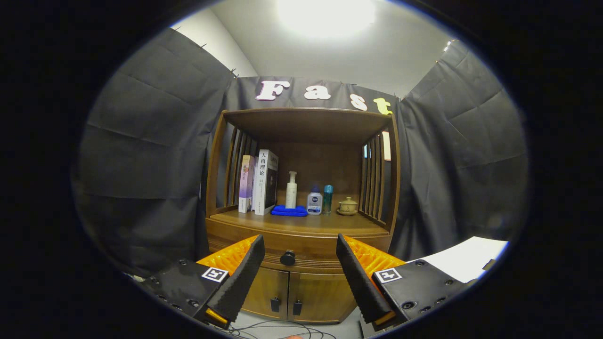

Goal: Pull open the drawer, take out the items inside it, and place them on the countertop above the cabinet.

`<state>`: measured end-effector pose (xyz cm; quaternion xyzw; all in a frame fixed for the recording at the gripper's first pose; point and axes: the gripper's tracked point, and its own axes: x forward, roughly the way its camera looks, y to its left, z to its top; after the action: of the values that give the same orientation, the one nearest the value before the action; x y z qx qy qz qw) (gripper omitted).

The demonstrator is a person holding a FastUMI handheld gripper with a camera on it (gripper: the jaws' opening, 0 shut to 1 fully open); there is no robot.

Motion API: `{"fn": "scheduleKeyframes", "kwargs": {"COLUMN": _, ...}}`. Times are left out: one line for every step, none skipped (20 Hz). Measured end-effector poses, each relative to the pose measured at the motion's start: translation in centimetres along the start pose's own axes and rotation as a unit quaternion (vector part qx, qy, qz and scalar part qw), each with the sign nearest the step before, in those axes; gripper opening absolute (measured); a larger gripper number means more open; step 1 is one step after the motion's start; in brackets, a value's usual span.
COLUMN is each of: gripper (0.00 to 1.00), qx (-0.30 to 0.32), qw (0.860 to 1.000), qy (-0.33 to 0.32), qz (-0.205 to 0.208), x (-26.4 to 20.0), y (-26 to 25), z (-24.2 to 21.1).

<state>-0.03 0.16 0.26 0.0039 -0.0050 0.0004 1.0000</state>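
A brown wooden cabinet (pixel 301 226) stands ahead against the booth wall. Its drawer (pixel 311 252) is closed, with a round dark knob (pixel 287 257) at the middle of its front. My gripper (pixel 300 249) is open and holds nothing; the knob shows in the gap between the two fingers, some way beyond their tips. The countertop (pixel 325 225) above the drawer has a bare front strip. What lies inside the drawer is hidden.
At the back of the countertop stand two books (pixel 258 182), a pump bottle (pixel 291 189) on a blue cloth (pixel 289 211), a small white bottle (pixel 314 202), a teal bottle (pixel 328 198) and a lidded cup (pixel 347 205). Two lower doors (pixel 292 294) sit under the drawer. Cables (pixel 282 329) lie on the floor.
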Motion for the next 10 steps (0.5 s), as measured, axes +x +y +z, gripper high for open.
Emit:
{"fn": "scheduleKeyframes", "kwargs": {"gripper": 0.97, "qx": 0.002, "qw": 1.000, "qy": -0.001, "qz": 0.000, "x": 0.02, "y": -0.02, "z": 0.12}}
{"fn": "scheduleKeyframes", "kwargs": {"gripper": 0.97, "qx": 0.003, "qw": 1.000, "qy": -0.002, "qz": 0.000, "x": -0.08, "y": 0.01, "z": 0.14}}
{"fn": "scheduleKeyframes", "kwargs": {"gripper": 0.97, "qx": 0.004, "qw": 1.000, "qy": -0.002, "qz": 0.001, "x": -0.05, "y": 0.07, "z": 0.19}}
{"fn": "scheduleKeyframes", "kwargs": {"gripper": 0.97, "qx": 0.003, "qw": 1.000, "qy": -0.002, "qz": 0.000, "x": 0.00, "y": 0.04, "z": 0.07}}
{"fn": "scheduleKeyframes", "kwargs": {"gripper": 0.97, "qx": 0.002, "qw": 1.000, "qy": -0.002, "qz": 0.000, "x": 0.02, "y": 0.03, "z": 0.06}}
{"fn": "scheduleKeyframes", "kwargs": {"gripper": 0.97, "qx": 0.002, "qw": 1.000, "qy": -0.001, "qz": 0.000, "x": 0.10, "y": 0.02, "z": 0.02}}
{"fn": "scheduleKeyframes", "kwargs": {"gripper": 0.97, "qx": 0.002, "qw": 1.000, "qy": 0.000, "qz": 0.000, "x": 0.14, "y": 0.00, "z": 0.03}}
{"fn": "scheduleKeyframes", "kwargs": {"gripper": 0.97, "qx": 0.003, "qw": 1.000, "qy": -0.001, "qz": -0.001, "x": 0.13, "y": -0.06, "z": 0.04}}
{"fn": "scheduleKeyframes", "kwargs": {"gripper": 0.97, "qx": 0.004, "qw": 1.000, "qy": -0.004, "qz": -0.001, "x": 0.23, "y": -0.05, "z": 0.26}}
{"fn": "scheduleKeyframes", "kwargs": {"gripper": 0.97, "qx": 0.008, "qw": 1.000, "qy": -0.007, "qz": 0.000, "x": 0.38, "y": 0.00, "z": 0.50}}
